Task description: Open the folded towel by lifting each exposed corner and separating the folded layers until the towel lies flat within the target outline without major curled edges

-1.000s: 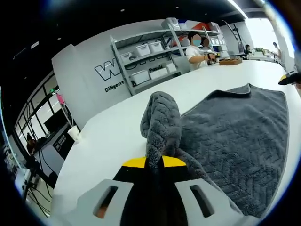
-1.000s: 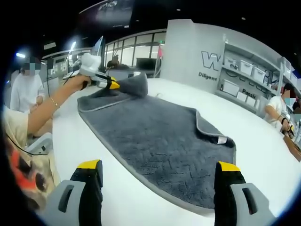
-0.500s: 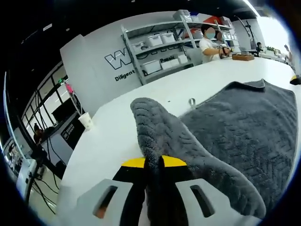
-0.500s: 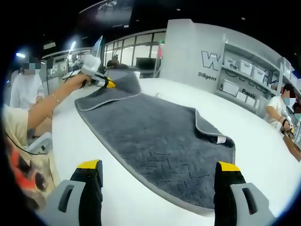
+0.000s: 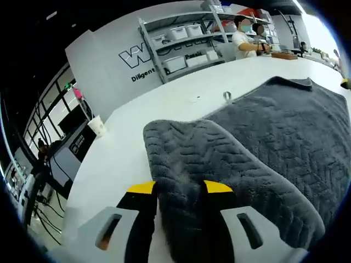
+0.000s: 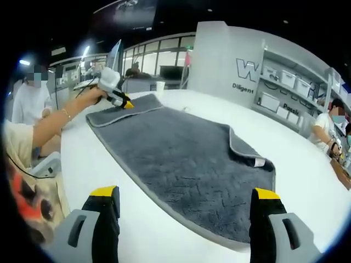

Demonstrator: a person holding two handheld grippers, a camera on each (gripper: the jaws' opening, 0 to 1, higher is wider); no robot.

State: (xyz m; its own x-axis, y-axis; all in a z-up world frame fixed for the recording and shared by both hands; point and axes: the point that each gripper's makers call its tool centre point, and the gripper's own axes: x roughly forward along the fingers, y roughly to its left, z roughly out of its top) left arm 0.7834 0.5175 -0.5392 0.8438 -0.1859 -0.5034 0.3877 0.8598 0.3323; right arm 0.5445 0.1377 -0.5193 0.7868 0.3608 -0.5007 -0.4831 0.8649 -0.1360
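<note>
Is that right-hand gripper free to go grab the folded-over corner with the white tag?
Probably yes. The right gripper is open and holds nothing, and the towel between it and the folded corner lies bare, nothing blocking.

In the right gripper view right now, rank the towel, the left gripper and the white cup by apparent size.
1. grey towel
2. left gripper, small mainly because it is far off
3. white cup, farthest away, so true size is unsure
</note>
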